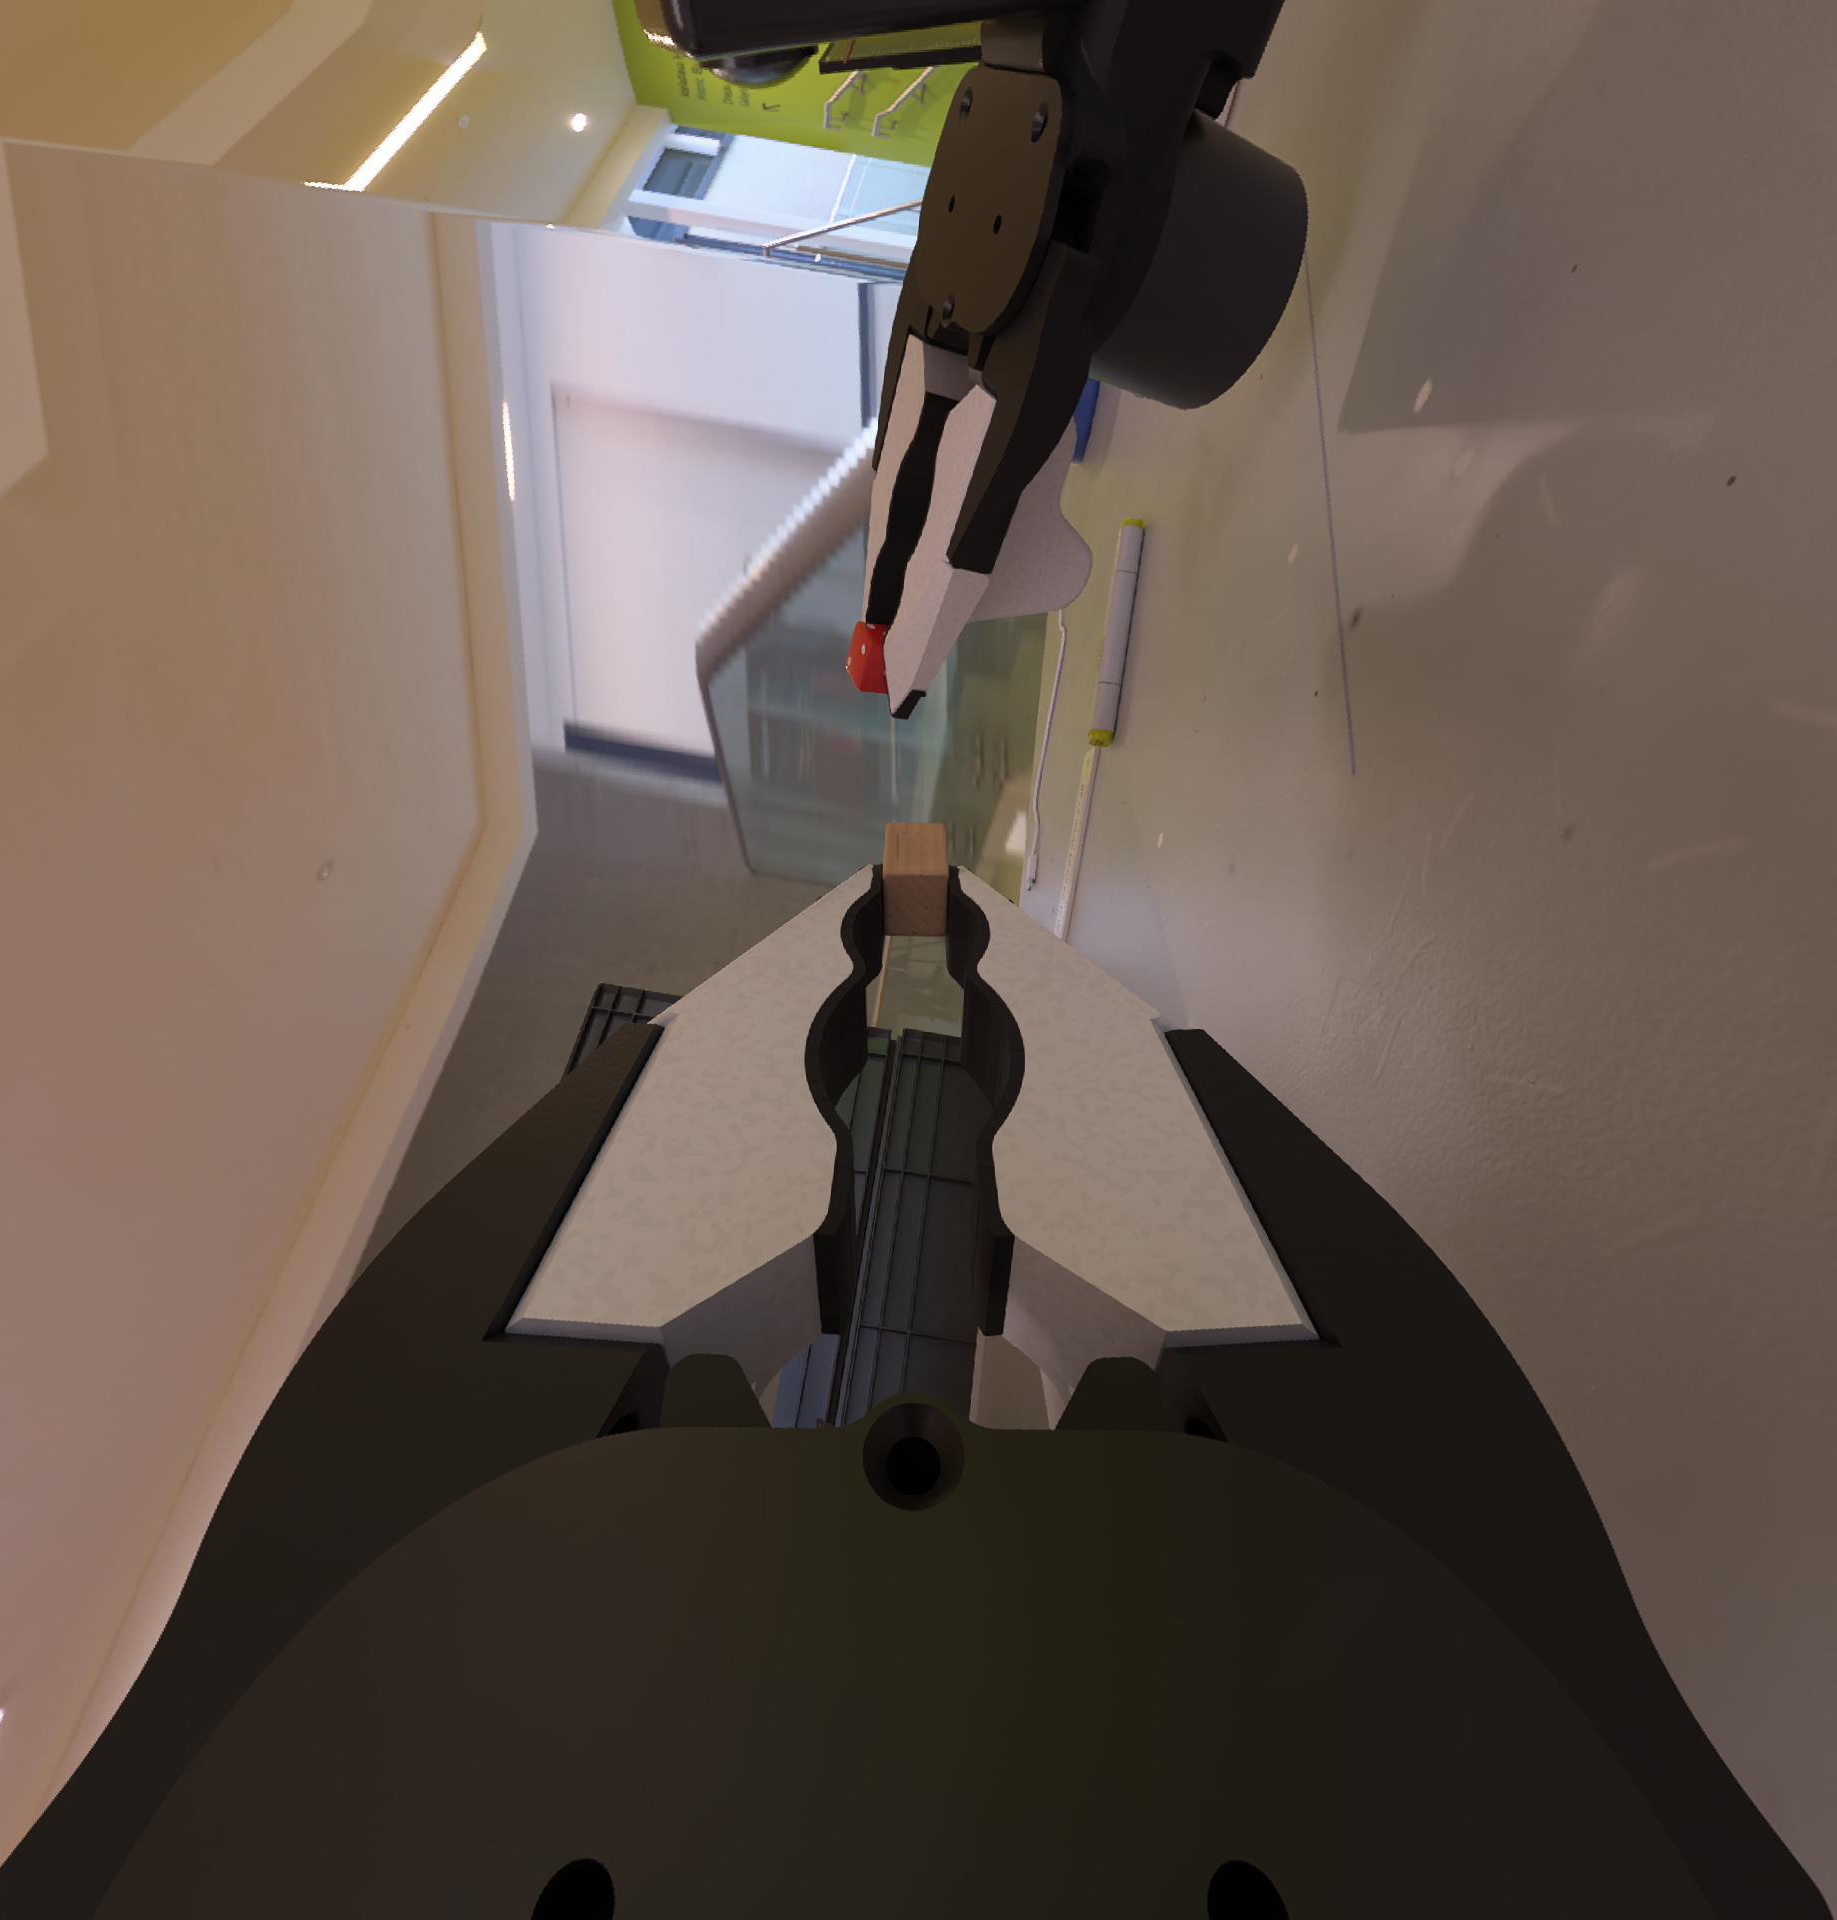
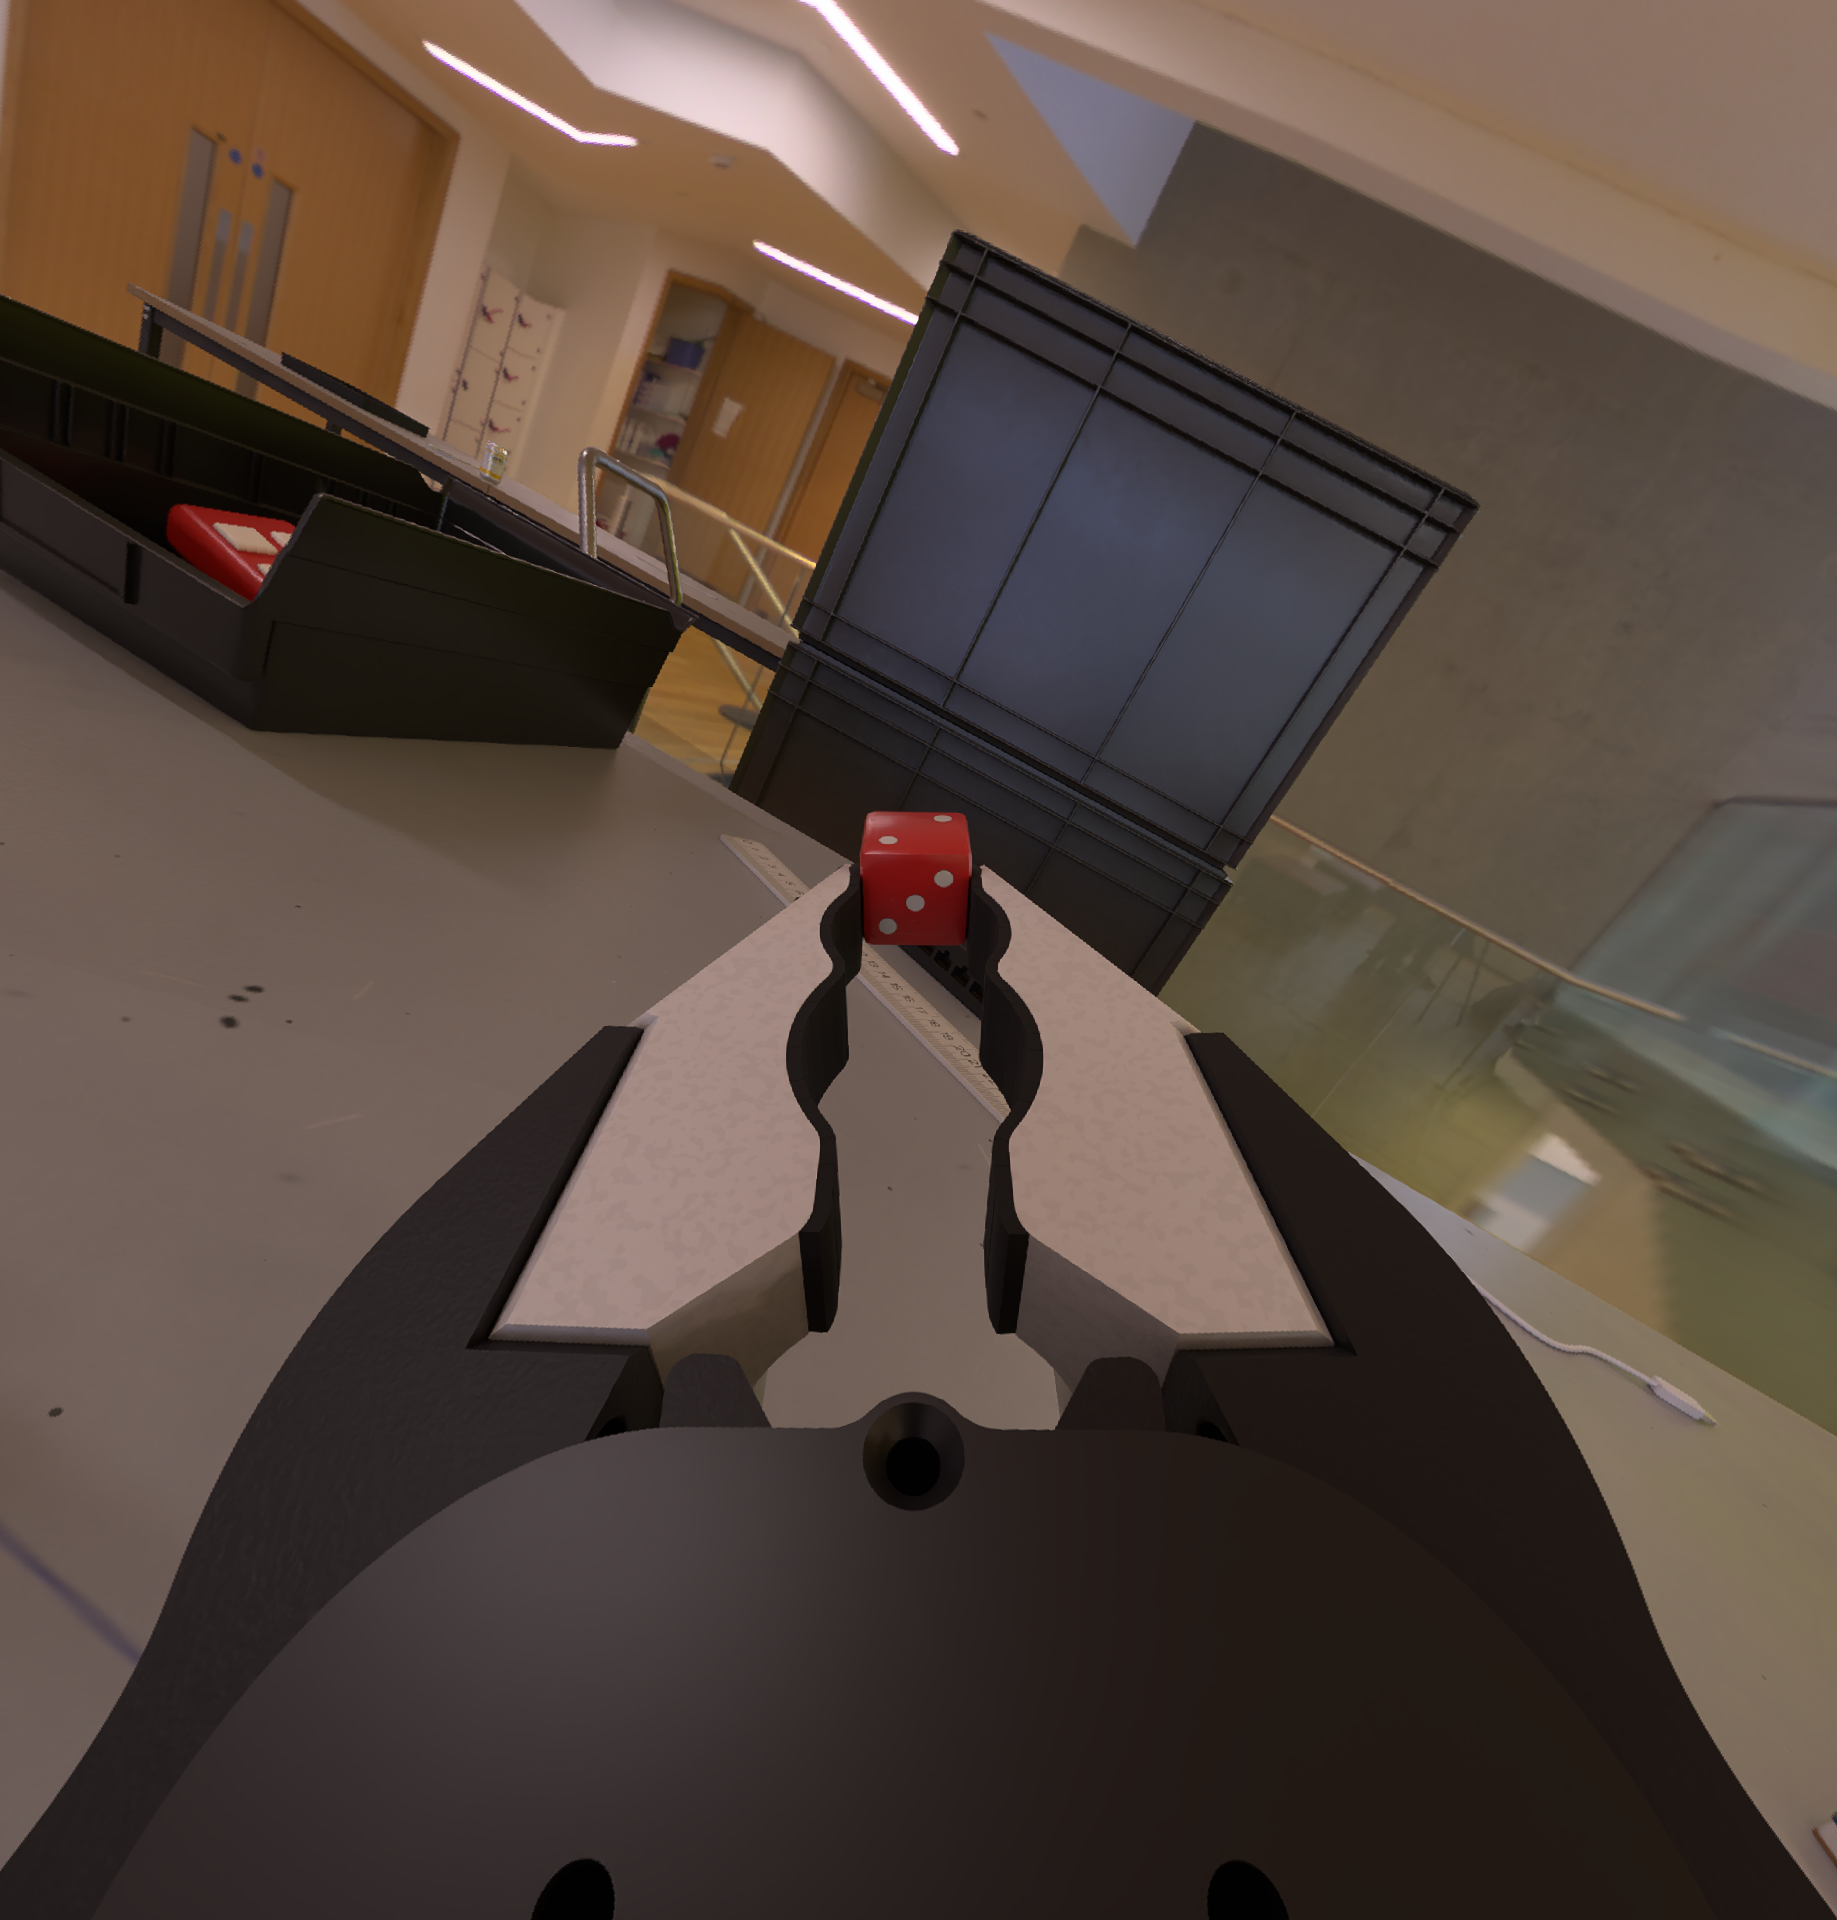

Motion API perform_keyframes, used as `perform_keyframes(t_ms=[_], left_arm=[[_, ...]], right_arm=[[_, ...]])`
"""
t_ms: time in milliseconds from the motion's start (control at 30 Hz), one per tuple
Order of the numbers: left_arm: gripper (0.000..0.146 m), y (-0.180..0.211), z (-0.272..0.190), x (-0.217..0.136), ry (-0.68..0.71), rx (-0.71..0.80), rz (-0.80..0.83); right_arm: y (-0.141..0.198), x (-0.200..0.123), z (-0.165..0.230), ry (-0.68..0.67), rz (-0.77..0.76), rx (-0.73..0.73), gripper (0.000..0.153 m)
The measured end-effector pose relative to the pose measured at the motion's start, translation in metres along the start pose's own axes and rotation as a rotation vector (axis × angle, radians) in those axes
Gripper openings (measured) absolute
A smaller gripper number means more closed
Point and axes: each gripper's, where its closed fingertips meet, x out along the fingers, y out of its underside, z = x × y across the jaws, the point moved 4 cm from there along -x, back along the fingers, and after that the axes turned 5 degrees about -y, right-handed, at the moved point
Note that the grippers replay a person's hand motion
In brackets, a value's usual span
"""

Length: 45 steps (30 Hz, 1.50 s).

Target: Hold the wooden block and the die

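Pinching the wooden block (image 1: 915,879) at its tips, our left gripper (image 1: 915,894) has its jaws nearly closed. Our right gripper (image 2: 915,883) likewise clamps the red die (image 2: 915,878), both raised off the tabletop (image 2: 270,935) near black crates (image 2: 1101,582).

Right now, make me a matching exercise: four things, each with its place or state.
1. wooden block
2. red die
3. yellow-capped marker
4. red case

A. lying on the table
B. pinched at the right gripper's fingertips
C. inside the black bin
D. pinched at the left gripper's fingertips

Pairs: 1-D, 2-B, 3-A, 4-C
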Motion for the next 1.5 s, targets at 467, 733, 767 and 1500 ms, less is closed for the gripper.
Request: perform_keyframes(t_ms=[467,733,767,1500], left_arm=[[0.010,0.0011,-0.0005,0.0002,0.006,0.003,0.006],[0.010,0.0021,-0.0009,0.0004,0.010,0.004,0.010],[0.010,0.0023,-0.0009,0.0004,0.010,0.005,0.011],[0.010,0.0032,-0.0017,0.0006,0.015,0.007,0.016]], right_arm=[[0.0000,-0.0004,-0.0007,0.005,0.000,0.000,0.019],[0.0000,-0.0005,-0.0009,0.006,0.001,0.000,0.019],[0.0000,-0.0005,-0.0009,0.006,0.001,0.000,0.019],[0.0004,0.0000,-0.0004,0.002,0.003,-0.005,0.019]])
